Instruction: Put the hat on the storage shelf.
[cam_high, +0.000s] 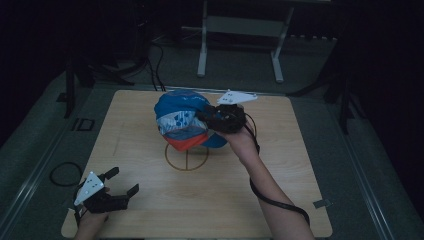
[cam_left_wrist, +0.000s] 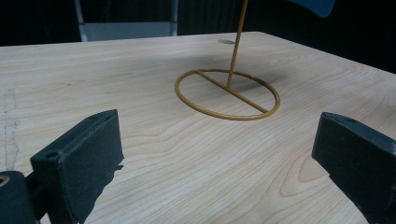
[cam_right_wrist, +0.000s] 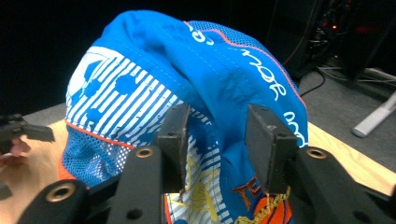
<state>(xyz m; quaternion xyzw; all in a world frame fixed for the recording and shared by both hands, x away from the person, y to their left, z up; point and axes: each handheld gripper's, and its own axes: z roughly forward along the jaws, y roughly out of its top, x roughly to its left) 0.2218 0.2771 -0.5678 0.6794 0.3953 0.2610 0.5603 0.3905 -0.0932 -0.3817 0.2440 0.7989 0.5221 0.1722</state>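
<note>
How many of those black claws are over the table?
2. The left claw is at the table's near left corner, jaws wide apart with nothing between them. The right claw is at the blue cap on the wire stand mid-table.

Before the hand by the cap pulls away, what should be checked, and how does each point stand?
1. Cap sits on top of the yellow wire stand: ok.
2. Right tool jaws let go of the cap: cannot tell; they stand apart, but a fold of cloth lies between them.
3. Stand base flat on the table: ok.
4. Left tool open, holding nothing, well away from the stand: ok.
5. Cap hangs steady by itself: cannot tell.
</note>
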